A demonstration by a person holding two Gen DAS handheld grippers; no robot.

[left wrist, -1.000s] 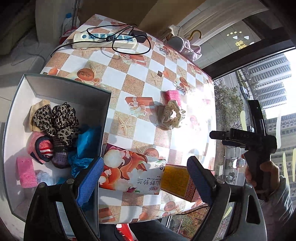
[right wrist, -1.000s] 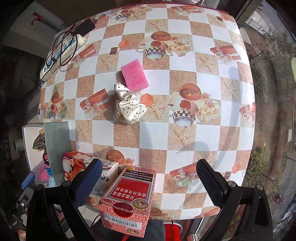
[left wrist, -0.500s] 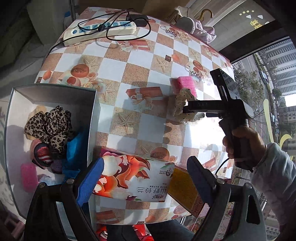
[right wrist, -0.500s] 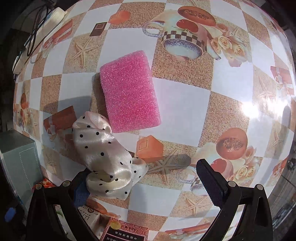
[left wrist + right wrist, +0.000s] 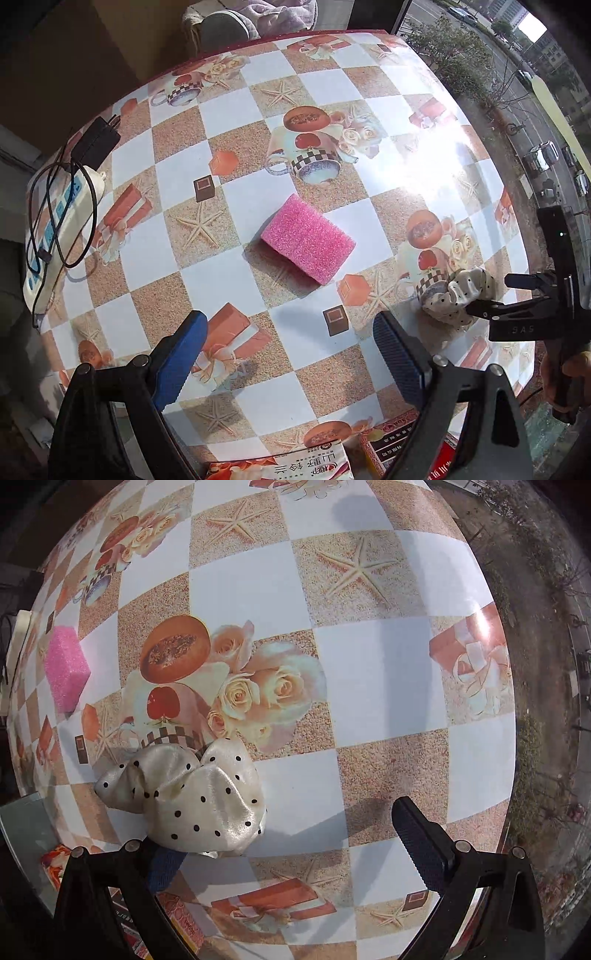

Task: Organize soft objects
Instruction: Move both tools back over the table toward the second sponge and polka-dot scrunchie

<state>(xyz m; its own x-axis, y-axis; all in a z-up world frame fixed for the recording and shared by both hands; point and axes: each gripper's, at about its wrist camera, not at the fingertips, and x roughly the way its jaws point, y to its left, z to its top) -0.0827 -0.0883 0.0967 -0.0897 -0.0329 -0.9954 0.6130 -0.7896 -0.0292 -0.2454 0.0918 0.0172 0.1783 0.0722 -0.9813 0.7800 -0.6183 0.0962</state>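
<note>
Left gripper (image 5: 288, 354): wide, empty; centre over pink foam sponge (image 5: 308, 238).
Right gripper (image 5: 284, 834): wide; straddle cream polka-dot satin scrunchie (image 5: 192, 797) first.

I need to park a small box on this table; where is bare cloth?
Free: the checked tablecloth beyond and right of the cream polka-dot scrunchie, and between the pink foam sponge and white power strip. Crowded: the near edge, with printed packets.

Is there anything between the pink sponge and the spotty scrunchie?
No object: just patterned tablecloth between pink sponge and spotty scrunchie, seen in the left wrist view.
</note>
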